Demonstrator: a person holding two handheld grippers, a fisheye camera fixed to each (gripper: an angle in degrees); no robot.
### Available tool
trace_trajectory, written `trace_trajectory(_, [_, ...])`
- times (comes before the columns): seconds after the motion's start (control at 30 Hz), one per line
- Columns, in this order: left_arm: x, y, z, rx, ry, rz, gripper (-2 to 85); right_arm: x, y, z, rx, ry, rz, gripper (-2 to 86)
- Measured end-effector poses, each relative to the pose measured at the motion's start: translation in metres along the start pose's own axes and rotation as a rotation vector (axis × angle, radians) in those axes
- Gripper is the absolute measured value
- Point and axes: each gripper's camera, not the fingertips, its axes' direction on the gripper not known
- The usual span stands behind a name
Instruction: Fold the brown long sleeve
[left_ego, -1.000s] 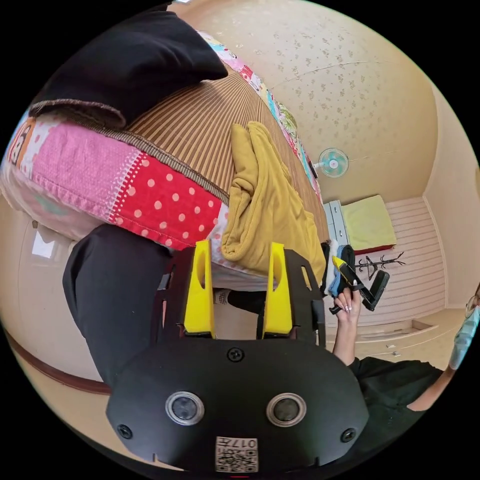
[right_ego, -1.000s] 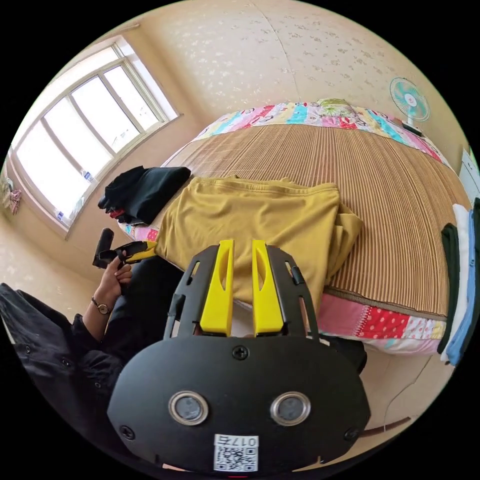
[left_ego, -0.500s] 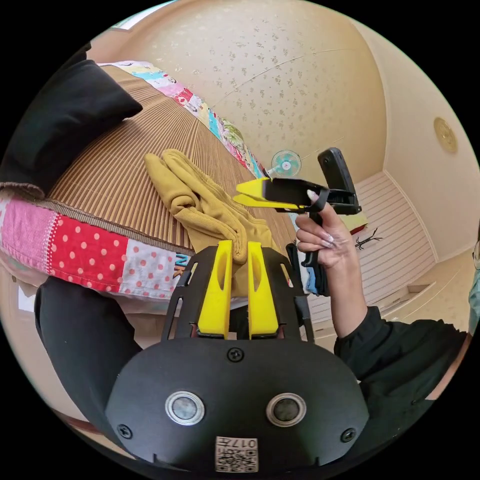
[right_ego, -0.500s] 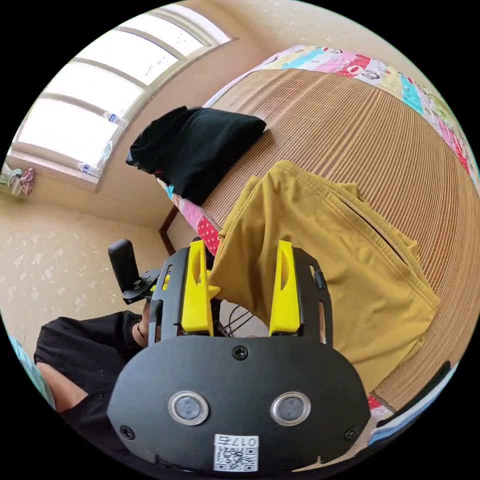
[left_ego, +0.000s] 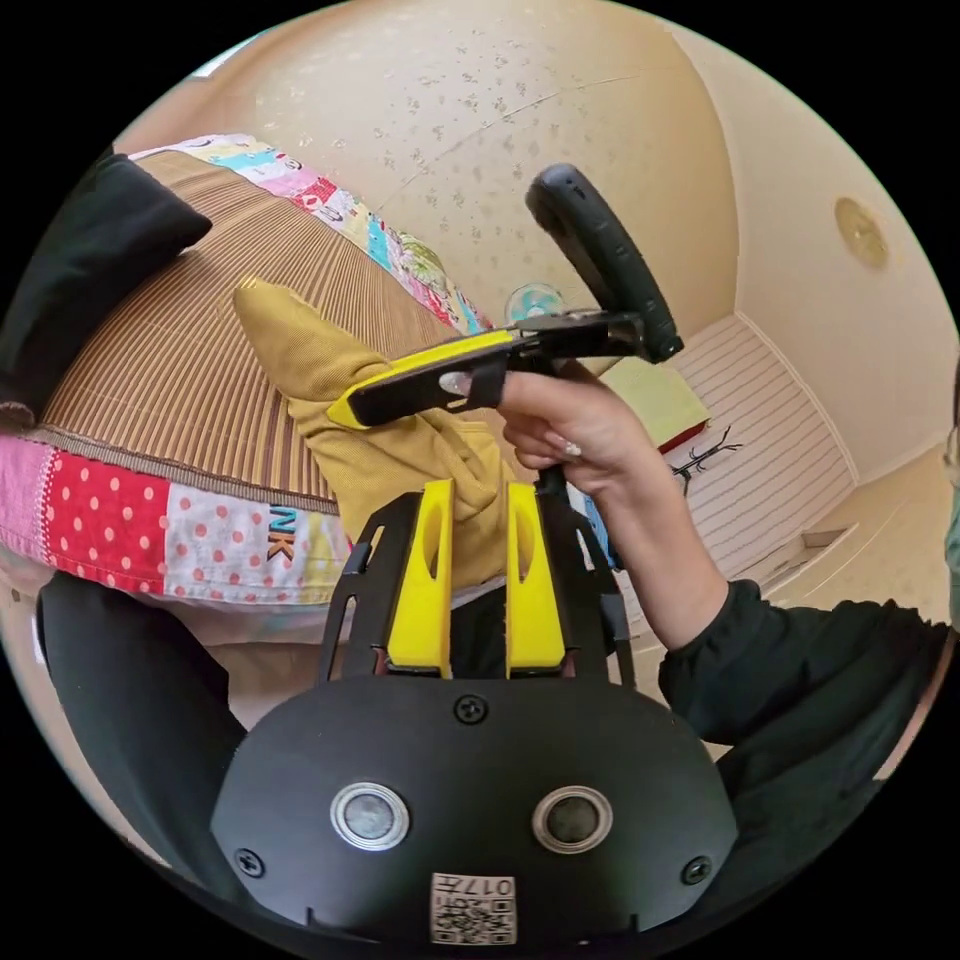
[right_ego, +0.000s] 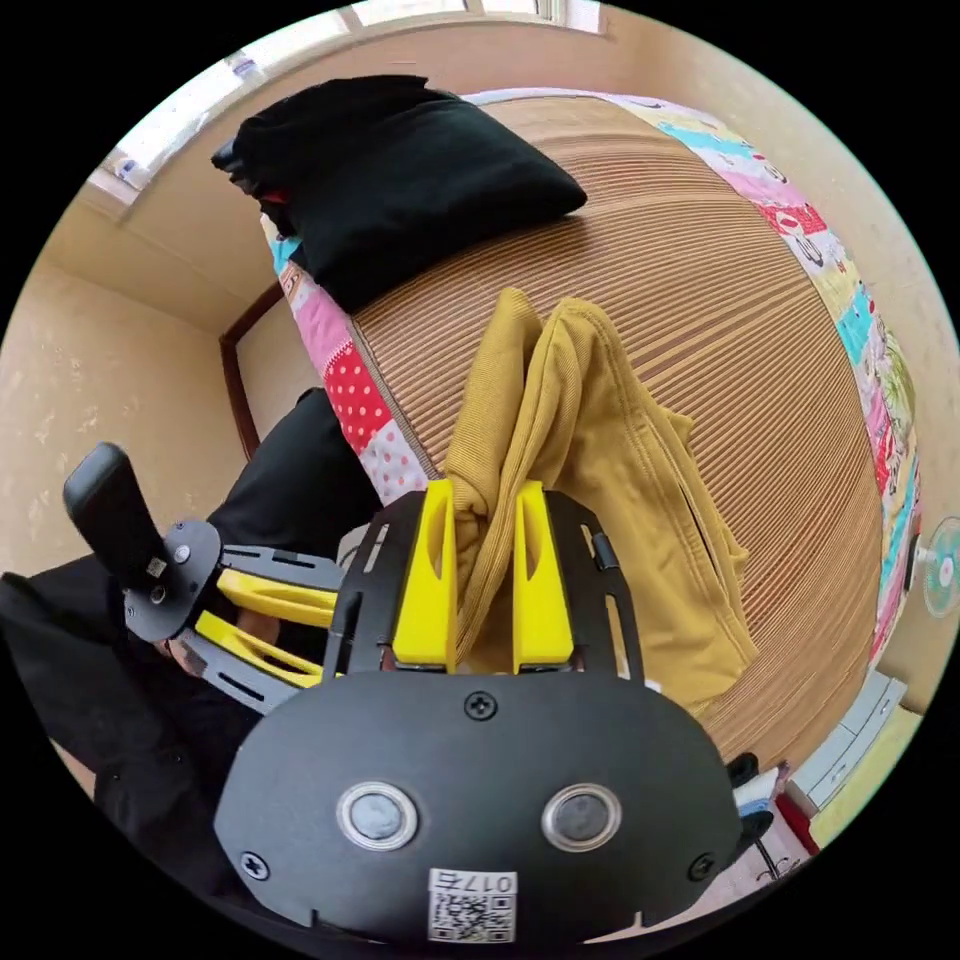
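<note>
— While the brown long sleeve (right_ego: 610, 440) lies bunched on the bed's woven mat (right_ego: 720, 290), look at the right gripper (right_ego: 484, 500): its jaws are drawn in on a ridge of fabric at the near hem, cloth pinched between them!

— And the left gripper (left_ego: 477, 500)?

— Jaws close together, a narrow gap between them, and I can't tell whether any cloth sits in it. In its own view the shirt's hanging edge is just beyond the tips, over the bed's patchwork quilt edge (left_ego: 150, 520). From the right gripper view it sits off to the side, below the bed edge, apart from the garment.

— So which way does the shirt run?

— Lengthwise away from the right gripper, from the near edge of the bed up toward the black folded garment (right_ego: 400, 170). I'd judge the right gripper is the one in charge; the left has to travel in to reach the cloth.

— The hinge of the next move?

— That long axis, I'd say. Any carry-over fold goes along it, away from the person's hand (left_ego: 580, 430) and across the mat.
</note>
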Motion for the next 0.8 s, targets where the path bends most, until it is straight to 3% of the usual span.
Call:
trace_trajectory(0.1, [-0.017, 0.005, 0.005, -0.017, 0.204, 0.006, 9.0, 0.059, 0.083, -0.048, 0.293, -0.193, 0.048, 8.5])
trace_trajectory(0.2, [-0.033, 0.006, 0.027, -0.123, 0.206, -0.05, 11.6, 0.127, 0.182, -0.074, 0.557, -0.389, 0.134, 8.2])
trace_trajectory(0.3, [-0.033, 0.008, 0.043, -0.165, 0.196, -0.045, 12.6, 0.175, 0.279, -0.083, 0.725, -0.438, 0.228, 8.1])
trace_trajectory(0.5, [-0.037, 0.01, 0.087, -0.288, 0.101, -0.066, 13.4, 0.232, 0.413, -0.058, 0.788, -0.34, 0.54, 8.8])
trace_trajectory(0.6, [-0.047, 0.01, 0.106, -0.339, 0.059, -0.096, 13.8, 0.256, 0.448, -0.035, 0.731, -0.362, 0.686, 10.9])
trace_trajectory(0.8, [-0.078, 0.0, 0.137, -0.376, -0.005, -0.175, 18.0, 0.247, 0.497, -0.049, 0.871, -0.415, 0.82, 14.0])
